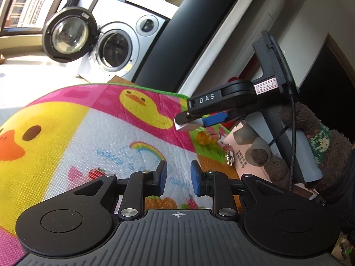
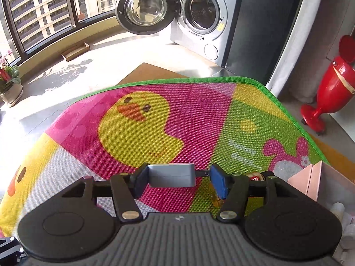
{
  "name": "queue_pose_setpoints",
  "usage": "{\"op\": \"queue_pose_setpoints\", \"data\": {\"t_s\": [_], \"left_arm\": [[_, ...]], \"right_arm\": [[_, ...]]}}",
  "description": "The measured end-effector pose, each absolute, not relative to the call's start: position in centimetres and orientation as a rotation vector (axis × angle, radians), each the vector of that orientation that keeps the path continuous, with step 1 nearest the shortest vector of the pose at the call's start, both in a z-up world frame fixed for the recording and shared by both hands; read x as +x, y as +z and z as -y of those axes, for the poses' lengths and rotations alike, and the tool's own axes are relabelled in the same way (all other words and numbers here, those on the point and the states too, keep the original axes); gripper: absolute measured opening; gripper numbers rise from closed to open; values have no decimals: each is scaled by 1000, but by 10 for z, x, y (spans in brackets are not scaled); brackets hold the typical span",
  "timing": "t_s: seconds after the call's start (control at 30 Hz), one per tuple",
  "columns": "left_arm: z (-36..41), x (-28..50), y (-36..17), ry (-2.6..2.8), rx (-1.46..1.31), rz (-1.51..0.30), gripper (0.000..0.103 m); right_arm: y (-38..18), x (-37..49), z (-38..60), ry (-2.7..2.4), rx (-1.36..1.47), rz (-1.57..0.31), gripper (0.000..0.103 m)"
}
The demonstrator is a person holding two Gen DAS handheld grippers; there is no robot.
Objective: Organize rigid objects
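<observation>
My right gripper [image 2: 178,178] holds a small grey rectangular block [image 2: 172,175] between its blue pads, above the duck-print play mat [image 2: 137,128]. In the left wrist view the right gripper [image 1: 195,119] hangs above the mat's right side with the grey block [image 1: 188,126] in it. Under it lie an amber bottle [image 1: 205,137] and a small red-and-silver cylinder [image 1: 228,153] on a pink box [image 1: 241,155]. My left gripper [image 1: 177,178] is open and empty, low over the mat. The amber bottle [image 2: 216,196] shows partly behind the right finger.
A washing machine [image 2: 206,17] with its door open stands beyond the mat. A red vase [image 2: 330,88] stands at right. The pink box [image 2: 319,179] sits at the mat's right edge. A potted plant [image 2: 10,84] and windows are at left.
</observation>
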State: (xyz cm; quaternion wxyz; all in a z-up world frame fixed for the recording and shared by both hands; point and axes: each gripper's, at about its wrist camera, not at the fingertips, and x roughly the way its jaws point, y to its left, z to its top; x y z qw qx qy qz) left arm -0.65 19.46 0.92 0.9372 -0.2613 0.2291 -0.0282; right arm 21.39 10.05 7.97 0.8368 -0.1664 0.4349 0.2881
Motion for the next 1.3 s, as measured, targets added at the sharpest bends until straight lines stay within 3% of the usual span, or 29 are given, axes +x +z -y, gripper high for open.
{"op": "queue_pose_setpoints", "data": {"t_s": [0.2, 0.37, 0.7, 1.0, 1.3], "left_arm": [[-184, -2, 9, -60, -476, -502, 26], [-168, 11, 16, -114, -398, -545, 26], [-118, 91, 38, -249, -264, -643, 26], [-75, 180, 25, -204, -238, -762, 26], [-75, 199, 13, -211, -200, -799, 24]], "right_arm": [[136, 131, -39, 702, -321, -769, 59], [150, 68, 40, 640, -303, -663, 59], [87, 26, 145, 392, -255, -722, 59], [56, 16, 164, 385, -189, -720, 59], [39, 9, 176, 386, -119, -726, 64]]}}
